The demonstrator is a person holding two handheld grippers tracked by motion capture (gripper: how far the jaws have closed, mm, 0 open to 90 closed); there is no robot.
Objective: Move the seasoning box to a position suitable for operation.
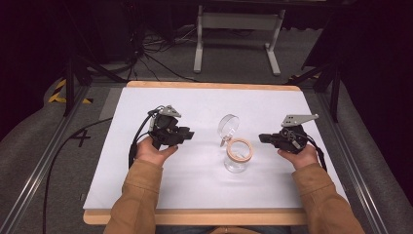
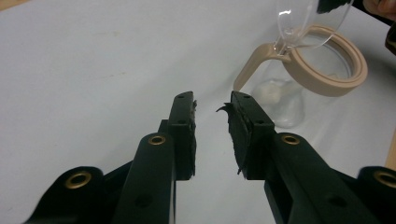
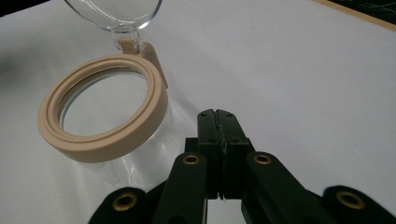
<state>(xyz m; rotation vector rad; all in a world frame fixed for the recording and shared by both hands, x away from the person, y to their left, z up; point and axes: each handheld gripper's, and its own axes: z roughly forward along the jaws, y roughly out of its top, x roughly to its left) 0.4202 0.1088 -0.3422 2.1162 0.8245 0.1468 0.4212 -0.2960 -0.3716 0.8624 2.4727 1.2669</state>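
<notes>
High view: a clear jar (image 1: 237,158) with a beige collar (image 1: 240,149) stands upright on the white mat (image 1: 146,180), its clear lid (image 1: 228,125) flipped open and tilted up on a hinge at the far side of the rim. Left of the jar, the left gripper (image 1: 187,134) is held just above the mat, pointing toward the jar and well apart from it. Right of the jar, the right gripper (image 1: 263,138) points back at it, near but not touching.

Left gripper view: its jaws stand apart with nothing between them, and the jar is ahead and to the right.

Right gripper view: its jaws are pressed together, empty, with the jar just beside them at left.
</notes>
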